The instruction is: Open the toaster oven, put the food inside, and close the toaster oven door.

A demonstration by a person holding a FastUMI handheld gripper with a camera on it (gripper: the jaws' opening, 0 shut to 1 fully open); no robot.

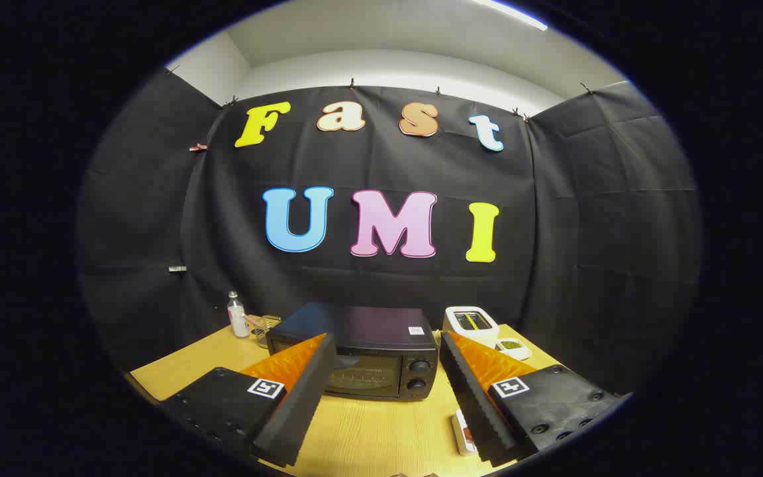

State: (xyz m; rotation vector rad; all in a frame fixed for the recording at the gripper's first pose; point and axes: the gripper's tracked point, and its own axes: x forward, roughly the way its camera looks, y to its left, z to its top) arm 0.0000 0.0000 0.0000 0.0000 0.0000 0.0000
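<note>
Bottle (237,315) with a pale cap stands upright at the far left of the wooden surface (368,434), close to the black cloth wall. Just beside it, to the right, sits a small clear glass container (264,329) with something thin leaning in it; what it holds is too small to tell. Next along is the toaster oven (363,351), dark and boxy, in the middle of the surface with its glass door shut and upright. Two round knobs (418,375) sit one above the other on the right of its front, and a small white sticker lies on its top near the right corner.

The tongs (387,351) are spread wide, released and grasping nothing. The oven lies beyond them, its front showing through the gap between the two fingers, apart from both.

Right of the oven, near the back edge of the surface, is a white boxy appliance (470,321) with a dark top panel. A small white dish-like item (511,346) with something greenish on it rests just in front of it, partly behind the right finger. Nearer the camera, a flat white-and-red object (463,434) lies on the surface, tucked against the inner side of the right finger and partly hidden by it.
</note>
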